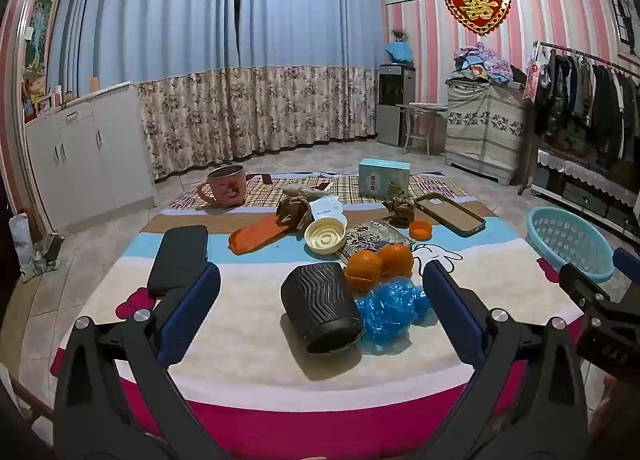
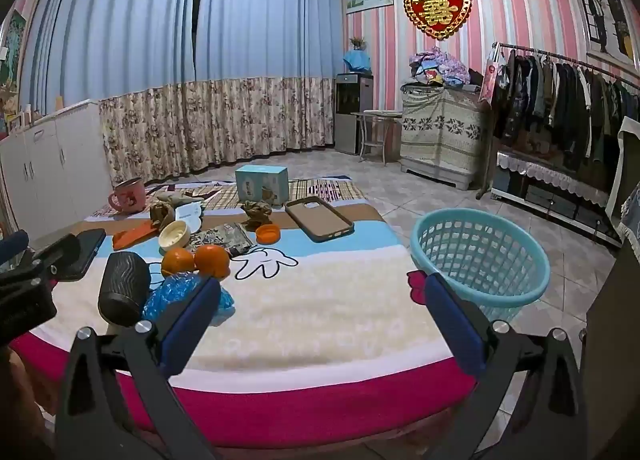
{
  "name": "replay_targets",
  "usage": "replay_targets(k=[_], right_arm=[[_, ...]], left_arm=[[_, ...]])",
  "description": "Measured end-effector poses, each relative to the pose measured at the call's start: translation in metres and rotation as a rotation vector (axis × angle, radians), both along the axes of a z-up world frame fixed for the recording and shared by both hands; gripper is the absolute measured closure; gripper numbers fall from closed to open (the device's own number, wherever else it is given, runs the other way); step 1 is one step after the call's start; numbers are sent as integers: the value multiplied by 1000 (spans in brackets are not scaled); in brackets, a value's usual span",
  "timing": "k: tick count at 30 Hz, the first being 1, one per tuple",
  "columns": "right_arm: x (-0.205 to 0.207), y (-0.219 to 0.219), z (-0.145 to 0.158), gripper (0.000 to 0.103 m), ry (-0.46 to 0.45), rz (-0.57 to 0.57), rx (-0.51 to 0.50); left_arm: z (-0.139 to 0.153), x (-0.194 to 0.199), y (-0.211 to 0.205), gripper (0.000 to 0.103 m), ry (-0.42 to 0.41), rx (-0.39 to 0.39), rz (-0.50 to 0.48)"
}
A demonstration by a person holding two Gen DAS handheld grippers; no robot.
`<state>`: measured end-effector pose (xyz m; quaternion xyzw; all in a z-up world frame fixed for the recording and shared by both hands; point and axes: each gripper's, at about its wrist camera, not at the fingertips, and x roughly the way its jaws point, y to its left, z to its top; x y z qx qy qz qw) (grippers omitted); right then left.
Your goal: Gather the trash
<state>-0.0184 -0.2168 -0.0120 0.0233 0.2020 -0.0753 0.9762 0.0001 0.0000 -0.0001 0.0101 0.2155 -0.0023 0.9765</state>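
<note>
Both tools are held above the near edge of the low table covered by a cartoon-print blanket [image 1: 248,344], angled downward.

Left gripper [image 1: 320,316]: jaws at full spread, nothing held. The black ribbed cylindrical speaker [image 1: 320,308] lies on its side between the blue finger pads [image 1: 188,320], apart from both.

Right gripper [image 2: 320,320]: jaws at full spread, nothing held. Only bare blanket lies between its fingers.

Trash items on the table:
- Crumpled blue plastic film [image 1: 390,310], touching the speaker's right side, near the near edge.
- Orange peel pieces [image 1: 378,264], just behind the film.
- Cream round plastic lid [image 1: 325,235], toward the table centre.
- Small orange bottle cap [image 1: 420,229], right of the lid.
- Flat orange wrapper [image 1: 260,234], left of the lid.
- Two crumpled brown paper wads [image 1: 294,212] and [image 1: 400,210], behind the lid and the cap.
- Patterned foil packet [image 1: 372,238], between lid and cap.

Other items: black phone [image 1: 178,256] at the left edge, brown phone case [image 1: 450,212] at the right edge, pink mug [image 1: 224,186] and teal carton [image 1: 384,176] toward the far edge.

The light-blue perforated plastic basket [image 2: 480,256] stands on the tiled floor just beside the table's right edge.
</note>
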Motion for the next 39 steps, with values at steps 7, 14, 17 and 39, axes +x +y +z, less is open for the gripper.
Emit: replay_targets(k=[7,14,17,39], right_arm=[[1,1,2,4,18,2,-14],[2,2,1,4,6,2,-22],[0,2,1,4,4,2,-23],[-1,0,-1,4,-2,-1,-24]], left_arm=[[0,-3,0,5,-14,14,1],[-3,-2,-5,5,-9,17,5],[-1,-2,0,5,-1,9,3],[-3,-1,-2,5,-2,25,7]])
